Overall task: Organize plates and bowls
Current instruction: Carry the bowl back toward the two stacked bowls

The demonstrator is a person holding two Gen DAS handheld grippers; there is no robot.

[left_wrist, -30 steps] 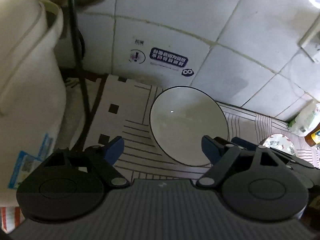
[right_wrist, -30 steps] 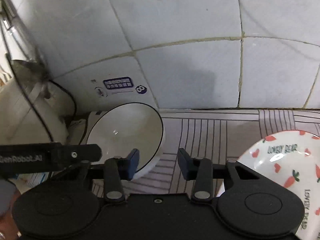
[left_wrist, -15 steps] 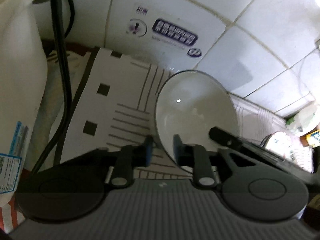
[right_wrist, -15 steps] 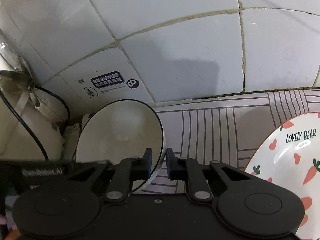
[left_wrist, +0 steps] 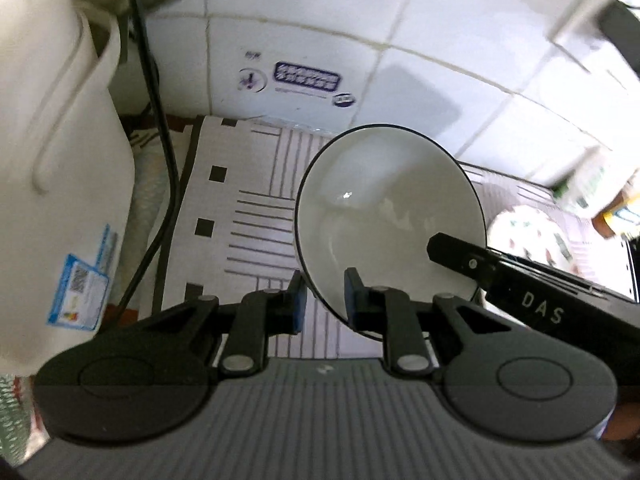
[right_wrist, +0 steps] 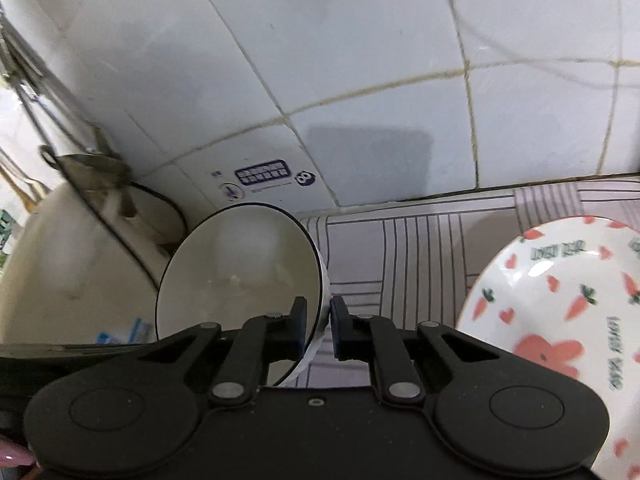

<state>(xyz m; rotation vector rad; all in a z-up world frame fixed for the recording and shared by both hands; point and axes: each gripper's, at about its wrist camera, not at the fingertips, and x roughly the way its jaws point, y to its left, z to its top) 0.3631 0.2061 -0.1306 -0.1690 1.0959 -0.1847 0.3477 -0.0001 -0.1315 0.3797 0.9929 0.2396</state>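
Two hand-held grippers on one bowl [left_wrist: 384,216]. My left hand-held gripper [left_wrist: 325,300] is clamped on the bowl's near-left rim, one pad outside, one inside. My right hand-held gripper [right_wrist: 318,326] is pinching the rim on the opposite side, same arrangement: rim between the pads, jaws nearly together. In the left wrist view I can see the right one's black finger [left_wrist: 472,260] reaching over the bowl's right edge.

Bowl is white with a thin dark rim line, tilted so the inside faces the cameras. It sits over the striped cloth [left_wrist: 256,208] on the table, close to the tiled wall [right_wrist: 360,80]; can't tell if its base touches the cloth.

Right of it, apart from the bowl: a plate [right_wrist: 560,320] with carrot and heart print, lying on the cloth. Left of the bowl: a big cream-coloured appliance [left_wrist: 52,160] with a black cable [left_wrist: 160,128] running down beside it. Wall sticker [left_wrist: 306,77] behind the bowl; frames slightly blurred.
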